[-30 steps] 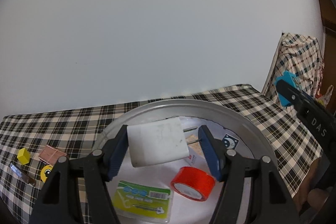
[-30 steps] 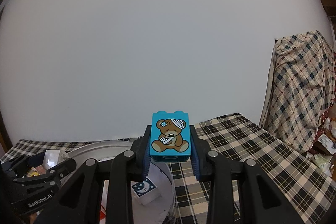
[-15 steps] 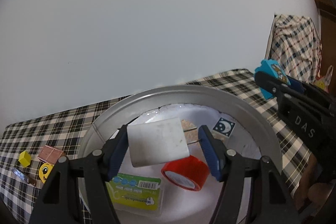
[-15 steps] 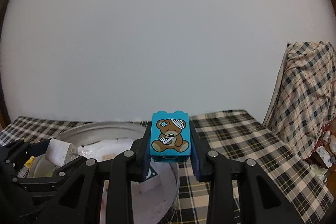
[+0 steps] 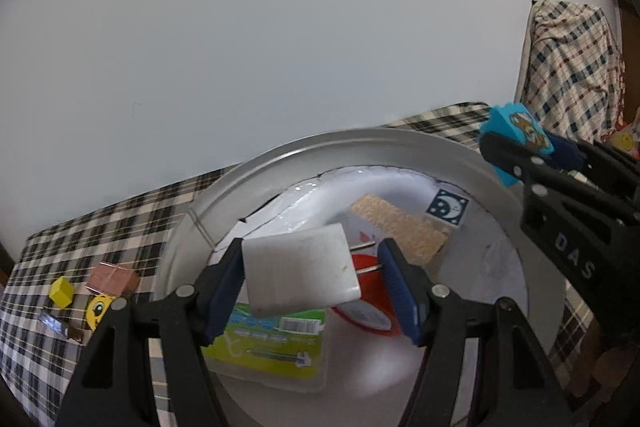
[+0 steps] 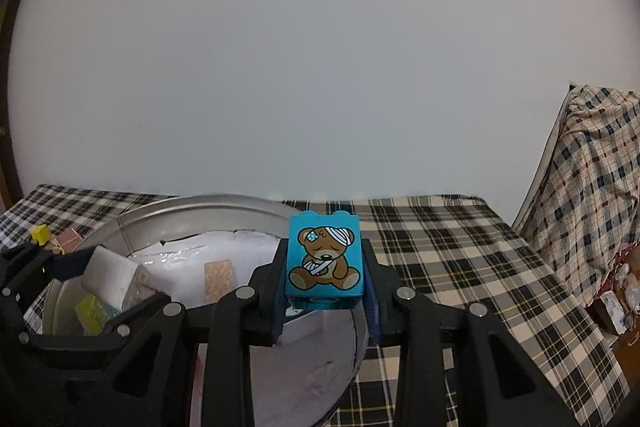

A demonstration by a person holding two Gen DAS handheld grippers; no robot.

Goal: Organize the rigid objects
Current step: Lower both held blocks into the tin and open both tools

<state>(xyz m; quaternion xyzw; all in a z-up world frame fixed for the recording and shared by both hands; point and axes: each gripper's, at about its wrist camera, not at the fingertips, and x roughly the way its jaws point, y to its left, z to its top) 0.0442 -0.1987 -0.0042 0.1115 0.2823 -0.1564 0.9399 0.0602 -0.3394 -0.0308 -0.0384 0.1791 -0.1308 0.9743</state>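
My left gripper is shut on a white plug adapter, prongs against the right pad, held over the round metal tin. My right gripper is shut on a blue bear block above the tin's right rim; the block also shows in the left wrist view. Inside the tin lie red tape, a green packet, a tan wafer-like block and a white moon block.
On the checked cloth left of the tin lie a yellow cube, a pink block, a yellow smiley piece and a small dark bar. A cloth-draped chair stands at the right.
Both grippers have moved in over the tin with their loads. The left one has come lower and nearer to the tin's contents; the right one has swung left, closer to the rim.
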